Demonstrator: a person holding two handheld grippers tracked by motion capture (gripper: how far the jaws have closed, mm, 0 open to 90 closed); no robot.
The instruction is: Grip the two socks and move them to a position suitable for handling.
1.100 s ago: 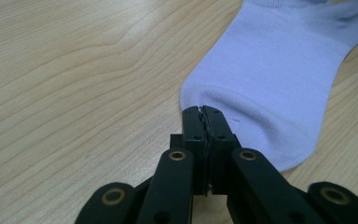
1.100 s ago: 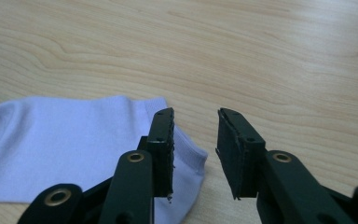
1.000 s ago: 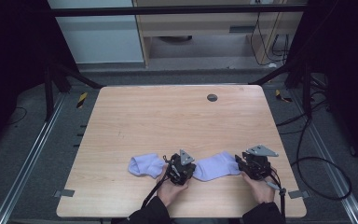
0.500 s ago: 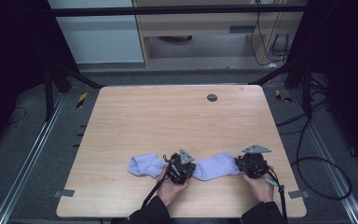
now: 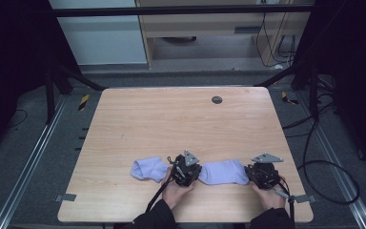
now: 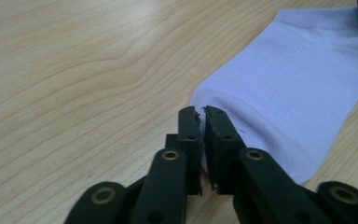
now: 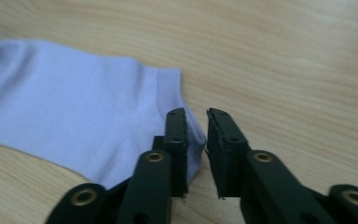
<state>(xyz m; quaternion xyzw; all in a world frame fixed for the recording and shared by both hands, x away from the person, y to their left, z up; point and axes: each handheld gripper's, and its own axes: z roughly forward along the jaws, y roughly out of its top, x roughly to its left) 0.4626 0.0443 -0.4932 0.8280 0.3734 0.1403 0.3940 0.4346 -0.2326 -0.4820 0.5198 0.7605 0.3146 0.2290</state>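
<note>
- The left gripper [image 5: 185, 171] sits low at the near edge of the wooden table [image 5: 171, 124], between two pale lilac socks; the person's left hand [image 5: 175, 191] holds it from behind.
- In the left gripper view its jaws have just been opening and stand a narrow slit apart [image 6: 201, 135]; the rounded end of the right-hand sock [image 6: 289, 93] lies just beyond and beside their tips, and I cannot tell whether any cloth is caught in the slit.
- The right gripper [image 5: 263, 172] rests at the other end of that same sock [image 5: 224, 171], held by the right hand [image 5: 269, 195].
- In the right gripper view its jaws have just been opening and stand apart with a clear gap [image 7: 196, 140]; the ribbed cuff of the sock [image 7: 74, 116] lies against the outer side of the left jaw, with bare wood showing in the gap.
- The sock lies flat on the table, stretched between the two grippers.
- The second sock [image 5: 148, 169] lies on the far side of the left gripper, just beside it, slightly crumpled.
</note>
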